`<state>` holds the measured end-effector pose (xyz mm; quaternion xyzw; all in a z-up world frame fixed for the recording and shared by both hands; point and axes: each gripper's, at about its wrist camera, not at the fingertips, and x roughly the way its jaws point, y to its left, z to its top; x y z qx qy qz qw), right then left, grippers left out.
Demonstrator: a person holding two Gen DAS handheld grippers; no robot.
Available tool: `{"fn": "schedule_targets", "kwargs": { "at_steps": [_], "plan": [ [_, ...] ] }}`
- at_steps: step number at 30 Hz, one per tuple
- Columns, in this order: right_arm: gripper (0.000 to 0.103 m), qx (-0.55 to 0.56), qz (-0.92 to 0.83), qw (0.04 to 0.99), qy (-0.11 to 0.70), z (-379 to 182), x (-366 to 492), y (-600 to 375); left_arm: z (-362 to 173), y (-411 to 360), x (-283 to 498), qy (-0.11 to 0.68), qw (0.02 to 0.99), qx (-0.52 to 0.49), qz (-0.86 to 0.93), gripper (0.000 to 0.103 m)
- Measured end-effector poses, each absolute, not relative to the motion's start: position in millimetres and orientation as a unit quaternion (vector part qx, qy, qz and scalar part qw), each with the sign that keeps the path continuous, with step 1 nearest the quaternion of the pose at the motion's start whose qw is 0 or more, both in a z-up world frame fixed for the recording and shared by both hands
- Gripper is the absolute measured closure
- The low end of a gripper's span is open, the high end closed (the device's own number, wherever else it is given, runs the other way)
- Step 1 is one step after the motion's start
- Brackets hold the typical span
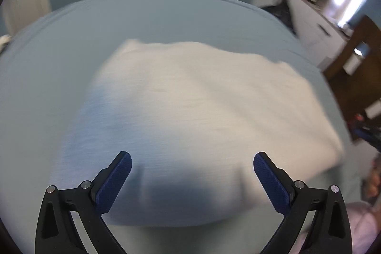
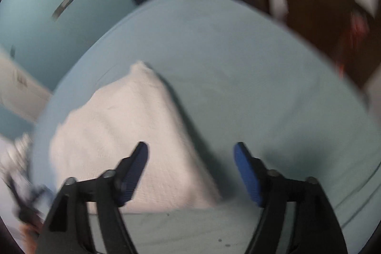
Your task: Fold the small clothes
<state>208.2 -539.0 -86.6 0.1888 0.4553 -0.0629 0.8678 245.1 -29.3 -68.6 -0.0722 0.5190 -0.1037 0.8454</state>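
Both claws stand wide and empty: the left claw (image 1: pixel 192 164) hangs over the near edge of the white cloth (image 1: pixel 190 111), while the right claw (image 2: pixel 190 154) straddles its right-hand corner. It lies flat on the pale-blue bed (image 2: pixel 238 63), stretching leftward.

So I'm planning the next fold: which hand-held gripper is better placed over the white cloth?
Left hand-held gripper, probably: open, centred over the white cloth. The right hand-held gripper, also open, straddles its edge.
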Motion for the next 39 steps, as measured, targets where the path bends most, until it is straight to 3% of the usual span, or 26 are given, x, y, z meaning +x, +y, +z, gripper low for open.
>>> {"fn": "schedule_targets", "kwargs": {
  "at_steps": [6, 9, 12, 14, 18, 22, 25, 31, 39],
  "plan": [
    [0.027, 0.123, 0.045, 0.849, 0.512, -108.2, 256.6, -430.9, -107.8, -118.9, 254.7, 0.536, 0.837, 0.073, -0.085, 0.0],
    [0.028, 0.065, 0.031, 0.827, 0.558, -142.0, 250.1, -419.3, -130.7, -113.5, 245.4, 0.567, 0.819, 0.053, -0.072, 0.0],
    [0.028, -0.012, 0.053, 0.845, 0.533, -148.8, 222.2, -414.8, -133.1, -112.7, 232.1, 0.548, 0.83, 0.068, -0.076, 0.0],
    [0.022, -0.035, 0.048, 0.845, 0.532, -150.3, 210.7, -421.8, -139.0, -119.0, 229.7, 0.541, 0.835, 0.073, -0.069, 0.0],
    [0.01, 0.011, 0.035, 0.836, 0.547, -162.4, 208.0, -446.9, -134.1, -126.8, 251.9, 0.565, 0.82, 0.072, -0.045, 0.001],
    [0.009, 0.065, 0.046, 0.841, 0.534, -142.7, 230.1, -467.6, -95.3, -140.2, 247.0, 0.511, 0.854, 0.028, -0.097, 0.0],
    [0.008, 0.134, 0.057, 0.869, 0.473, -107.6, 239.6, -501.9, -101.7, -147.2, 247.6, 0.514, 0.848, 0.074, -0.105, 0.0],
    [0.007, 0.173, 0.005, 0.851, 0.496, -103.8, 313.4, -591.8, -104.2, -45.0, 276.5, 0.52, 0.849, 0.062, -0.076, 0.0],
    [0.007, 0.224, 0.002, 0.806, 0.547, -137.8, 409.8, -601.3, -116.4, 98.5, 392.4, 0.505, 0.859, 0.054, -0.06, 0.0]
  ]
}}
